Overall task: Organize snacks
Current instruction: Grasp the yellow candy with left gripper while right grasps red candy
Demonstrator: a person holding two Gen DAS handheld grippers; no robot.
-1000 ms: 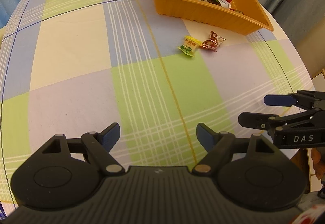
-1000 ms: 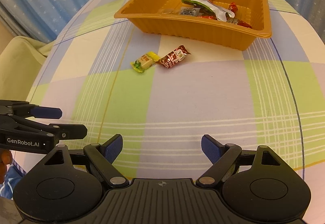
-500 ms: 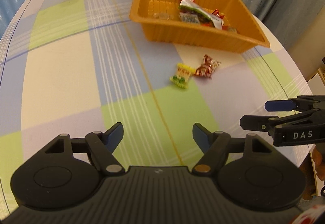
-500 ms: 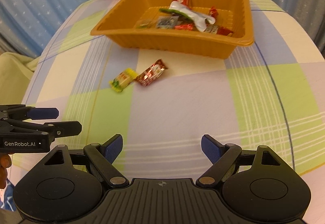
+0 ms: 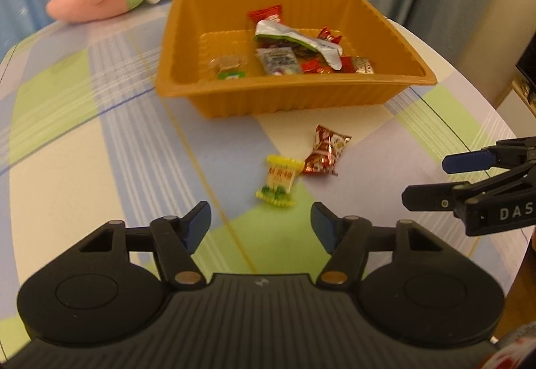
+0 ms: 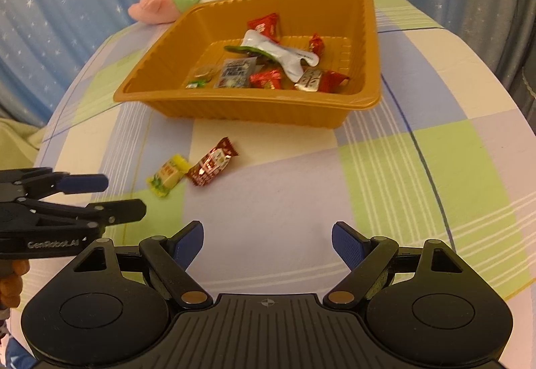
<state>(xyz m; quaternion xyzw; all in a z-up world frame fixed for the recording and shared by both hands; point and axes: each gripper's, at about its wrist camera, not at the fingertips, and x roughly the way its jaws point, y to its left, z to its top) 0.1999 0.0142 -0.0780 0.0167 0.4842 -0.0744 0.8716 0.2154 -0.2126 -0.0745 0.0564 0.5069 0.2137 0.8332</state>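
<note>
Black right gripper [image 5: 425, 181] reads "DAS".

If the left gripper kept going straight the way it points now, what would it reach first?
Probably the yellow candy, lying just ahead of the open left gripper on the tablecloth; depth is uncertain.

tray [image 5: 288, 97]: orange | tablecloth [image 5: 83, 148]: green-blue-cream plaid | curtain [image 6: 67, 0]: blue, starred

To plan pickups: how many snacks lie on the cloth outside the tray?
2: the yellow candy and the red candy beside it, in front of the orange tray.
</note>
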